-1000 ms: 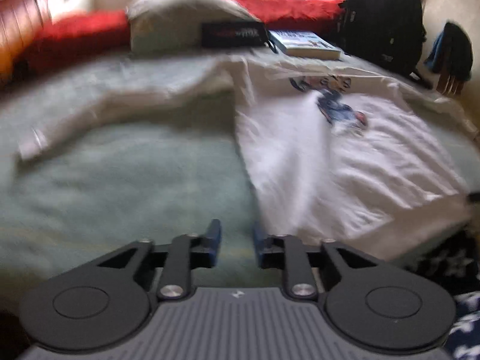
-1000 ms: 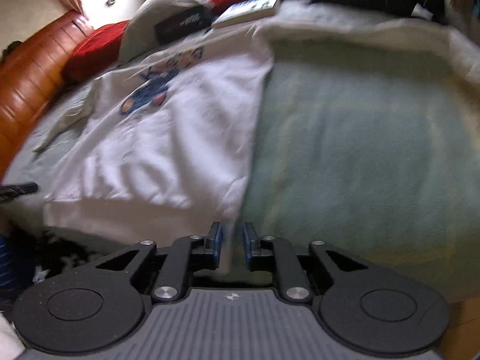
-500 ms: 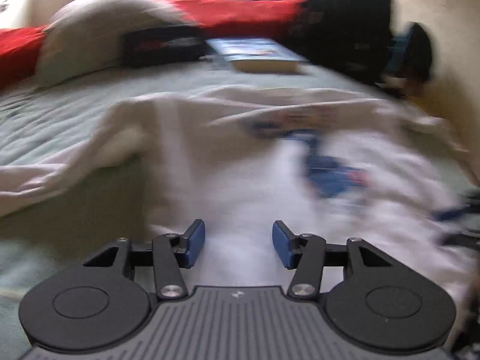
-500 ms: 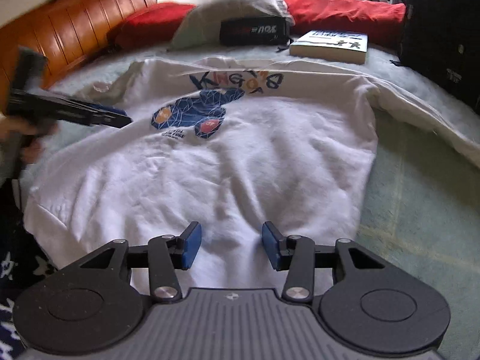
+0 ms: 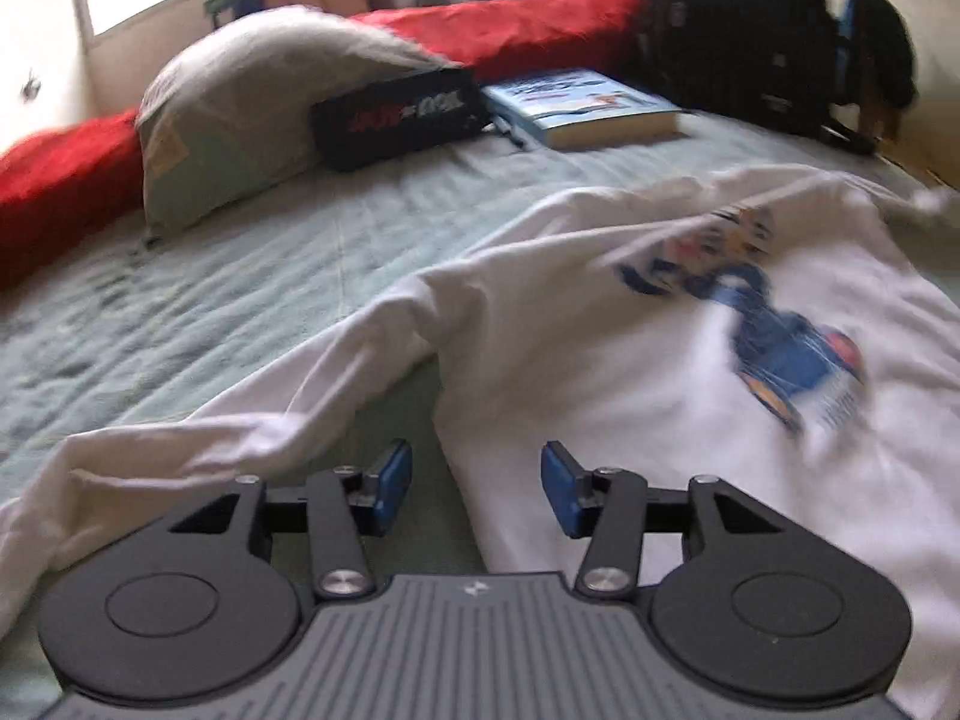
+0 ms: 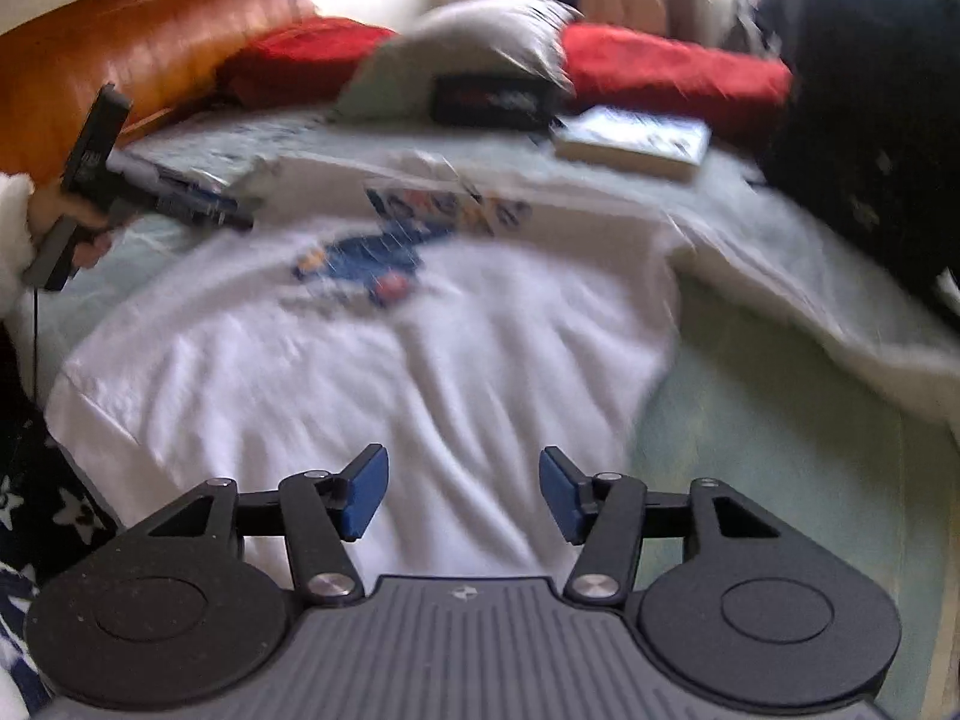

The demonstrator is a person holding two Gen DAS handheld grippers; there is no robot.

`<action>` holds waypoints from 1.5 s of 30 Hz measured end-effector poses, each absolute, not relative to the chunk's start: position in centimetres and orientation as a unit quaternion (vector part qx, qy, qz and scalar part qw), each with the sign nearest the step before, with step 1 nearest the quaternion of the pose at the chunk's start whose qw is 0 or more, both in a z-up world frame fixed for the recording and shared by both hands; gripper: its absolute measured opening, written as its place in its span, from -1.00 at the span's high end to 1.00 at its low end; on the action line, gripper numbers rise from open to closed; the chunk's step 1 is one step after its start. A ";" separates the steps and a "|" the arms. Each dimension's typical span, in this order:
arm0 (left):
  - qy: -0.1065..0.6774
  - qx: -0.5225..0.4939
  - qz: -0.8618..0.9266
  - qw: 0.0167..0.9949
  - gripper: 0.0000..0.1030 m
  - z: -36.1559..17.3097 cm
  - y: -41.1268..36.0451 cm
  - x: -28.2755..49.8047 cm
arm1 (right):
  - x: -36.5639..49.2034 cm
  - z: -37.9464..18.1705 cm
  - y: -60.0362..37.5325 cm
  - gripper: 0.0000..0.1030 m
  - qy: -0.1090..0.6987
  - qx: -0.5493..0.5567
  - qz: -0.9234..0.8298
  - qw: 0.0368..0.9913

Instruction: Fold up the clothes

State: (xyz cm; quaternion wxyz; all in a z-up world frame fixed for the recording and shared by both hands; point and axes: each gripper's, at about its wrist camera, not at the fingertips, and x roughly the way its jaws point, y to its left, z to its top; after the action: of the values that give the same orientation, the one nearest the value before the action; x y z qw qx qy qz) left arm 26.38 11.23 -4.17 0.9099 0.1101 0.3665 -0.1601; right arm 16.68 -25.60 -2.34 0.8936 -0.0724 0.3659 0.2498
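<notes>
A white long-sleeved sweatshirt (image 5: 630, 360) (image 6: 390, 360) with a blue print lies face up and spread out on the pale green bed cover (image 5: 210, 276). My left gripper (image 5: 476, 483) stands open just above the armpit where the left sleeve (image 5: 240, 414) runs off to the side; nothing is between its fingers. In the right wrist view the left gripper (image 6: 198, 207) appears at the far left, held by a hand. My right gripper (image 6: 462, 489) is open over the lower body of the sweatshirt, near the hem. The right sleeve (image 6: 810, 300) stretches away to the right.
At the head of the bed sit a grey-green pillow (image 5: 258, 102), red cushions (image 5: 528, 18), a black pouch (image 5: 396, 114) and a book (image 5: 582, 108). A black backpack (image 5: 738, 30) stands at the right. An orange wooden headboard (image 6: 120, 60) runs along the left.
Both grippers went from nearly shut at the hem to open. Each has risen and moved forward over the sweatshirt; the left one has shifted toward the left sleeve.
</notes>
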 end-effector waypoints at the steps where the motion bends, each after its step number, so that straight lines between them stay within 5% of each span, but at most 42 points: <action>1: 0.359 0.108 -0.184 0.909 -0.01 -3.7 10.9 25.2 | 17.2 -2.3 -24.8 -0.19 0.364 -0.074 0.264 0.890; 9: 0.352 0.141 -0.278 0.883 -0.08 -6.3 7.7 24.3 | 16.6 -4.8 -20.6 -0.20 0.372 -0.118 0.301 0.870; 14: 0.349 0.150 -0.253 0.890 -0.16 -7.0 10.4 23.7 | 15.1 -6.6 -19.5 -0.50 0.383 -0.142 0.301 0.862; 19: 0.343 0.157 -0.238 0.895 0.01 -5.4 10.5 23.3 | 12.4 -5.6 -22.7 -0.50 0.410 -0.088 0.280 0.863; 26: 0.325 0.151 -0.343 0.868 -0.10 -4.2 8.2 19.5 | 12.3 -4.6 -22.6 -0.56 0.363 -0.082 0.246 0.895; 33: 0.367 0.147 -0.332 0.856 -0.13 -6.6 10.6 15.0 | 11.0 -7.1 -24.5 -0.74 0.396 -0.048 0.227 0.888; 45: 0.331 0.167 -0.300 0.879 -0.23 -1.4 5.6 25.1 | 23.3 -1.1 -24.5 -0.76 0.352 -0.039 0.250 0.901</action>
State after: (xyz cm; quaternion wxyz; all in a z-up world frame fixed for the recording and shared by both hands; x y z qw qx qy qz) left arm 25.06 5.60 -1.36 0.8791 0.1669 0.3310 -0.2996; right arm 23.26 -24.49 -1.15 0.9011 -0.0394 0.3523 0.2497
